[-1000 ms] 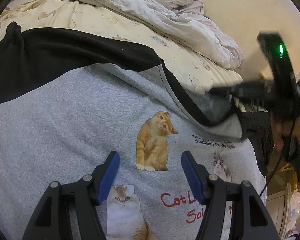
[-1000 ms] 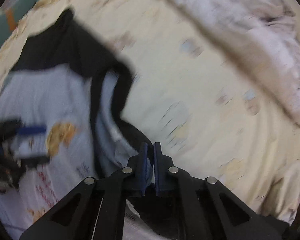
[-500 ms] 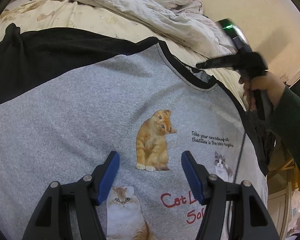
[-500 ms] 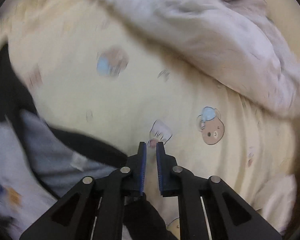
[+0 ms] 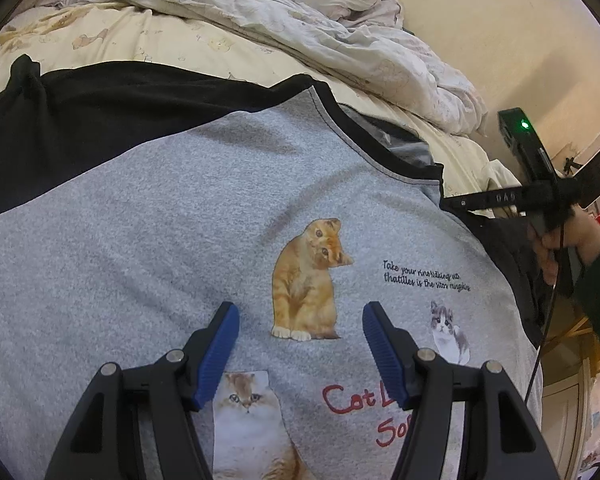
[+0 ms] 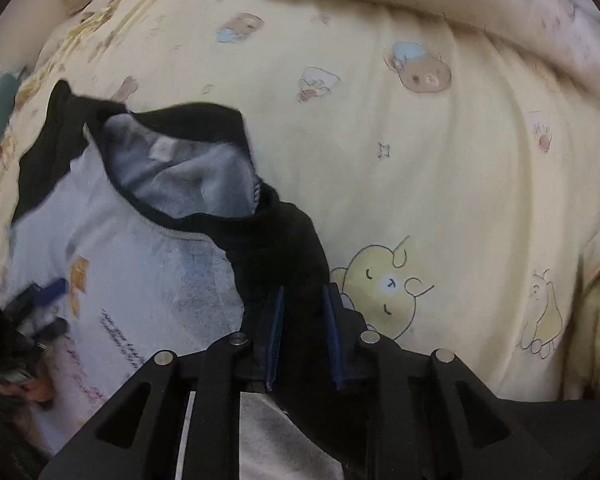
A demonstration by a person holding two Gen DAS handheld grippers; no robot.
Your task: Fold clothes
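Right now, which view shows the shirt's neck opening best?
The right wrist view: it looks into the collar, showing the black trim, the grey inside and the label. The left wrist view shows mostly the shirt front with its cat prints; there the collar appears only edge-on near the far side.

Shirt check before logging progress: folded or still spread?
Spread: the shirt lies flat on the bed, print and collar showing.

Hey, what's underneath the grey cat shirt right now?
The grey cat shirt lies spread on a cream bedsheet with cartoon bears, which shows all around its collar and black sleeves. Whatever sits directly beneath the shirt's body is covered and cannot be seen.
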